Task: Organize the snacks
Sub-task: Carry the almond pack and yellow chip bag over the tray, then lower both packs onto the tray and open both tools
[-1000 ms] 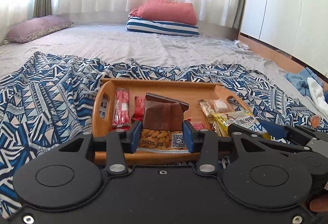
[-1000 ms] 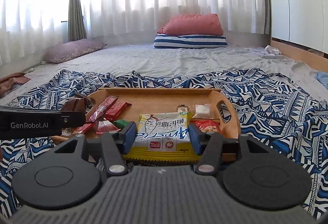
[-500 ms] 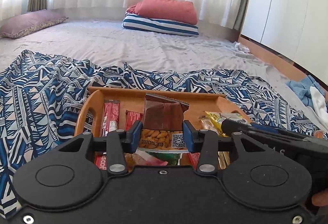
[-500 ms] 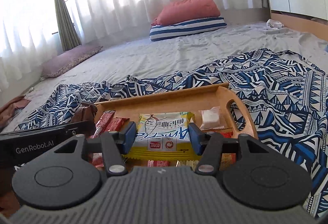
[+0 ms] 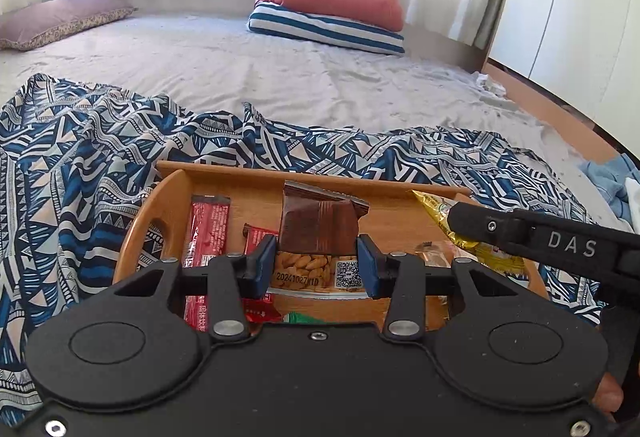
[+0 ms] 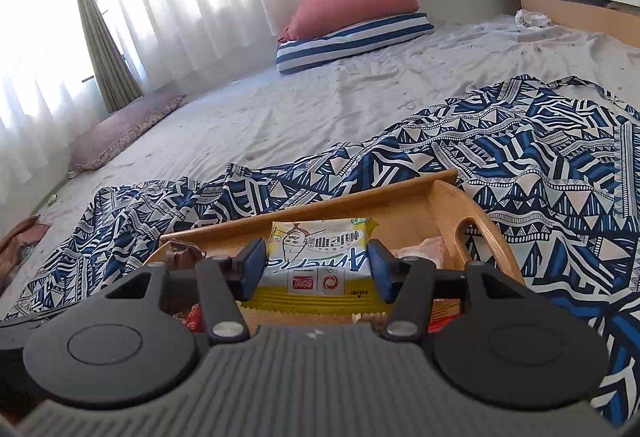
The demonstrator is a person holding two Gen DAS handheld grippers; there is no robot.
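Both tongs have advanced over the wooden tray (image 5: 136, 233) since a second ago. Left tongs (image 5: 316, 267) grip the brown almond packet (image 5: 318, 233); right tongs (image 6: 316, 269) clamp the yellow wafer packet (image 6: 320, 243), above the tray's middle.

Left wrist view: long red packet (image 5: 206, 237) lower end hidden behind left tool (image 5: 316, 269); green packet (image 5: 304, 317) mostly hidden. Right wrist view: brown packet (image 6: 182, 257) partly hidden; wooden tray (image 6: 472, 221) near edge hidden.
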